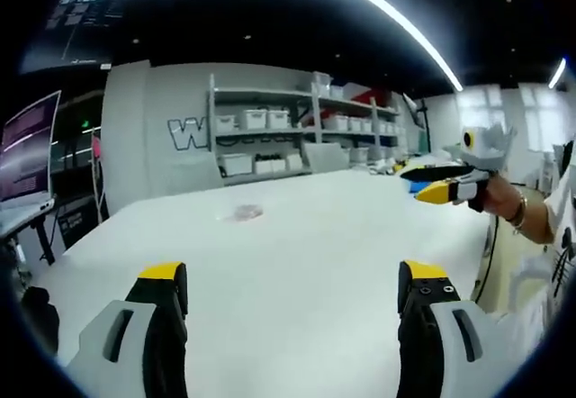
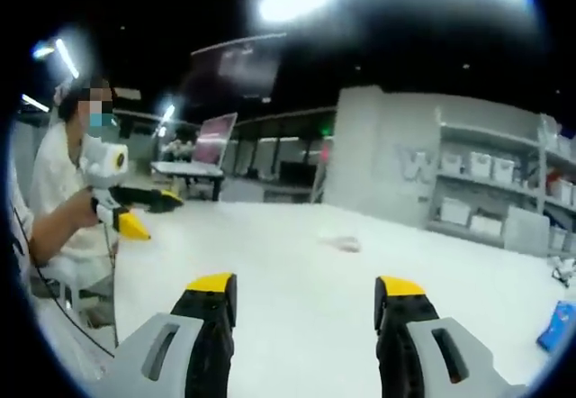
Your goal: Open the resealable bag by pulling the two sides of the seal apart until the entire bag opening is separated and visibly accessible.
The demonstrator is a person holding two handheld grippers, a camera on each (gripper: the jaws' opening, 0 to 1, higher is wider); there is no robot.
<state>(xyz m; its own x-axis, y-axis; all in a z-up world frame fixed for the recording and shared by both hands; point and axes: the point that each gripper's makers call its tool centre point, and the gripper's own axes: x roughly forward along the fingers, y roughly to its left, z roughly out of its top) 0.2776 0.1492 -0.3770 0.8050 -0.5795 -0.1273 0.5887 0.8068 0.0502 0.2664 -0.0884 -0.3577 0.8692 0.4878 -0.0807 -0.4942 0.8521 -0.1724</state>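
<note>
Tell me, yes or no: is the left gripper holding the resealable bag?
No. The left gripper is open with nothing between its jaws, and the small clear bag lies farther off on the white table.

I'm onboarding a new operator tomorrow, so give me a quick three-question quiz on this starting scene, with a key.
1. True or false: the left gripper is shut on the resealable bag.
2. Multiple choice: where does the bag lie? A) flat on the white table, out ahead of both grippers; B) between the jaws of the right gripper; C) on the shelving by the wall.
3. Fill in: in the left gripper view, the right gripper comes in from the ____ side.

Key: 1 false, both grippers are open and hold nothing. 2 A. 3 right.
</note>
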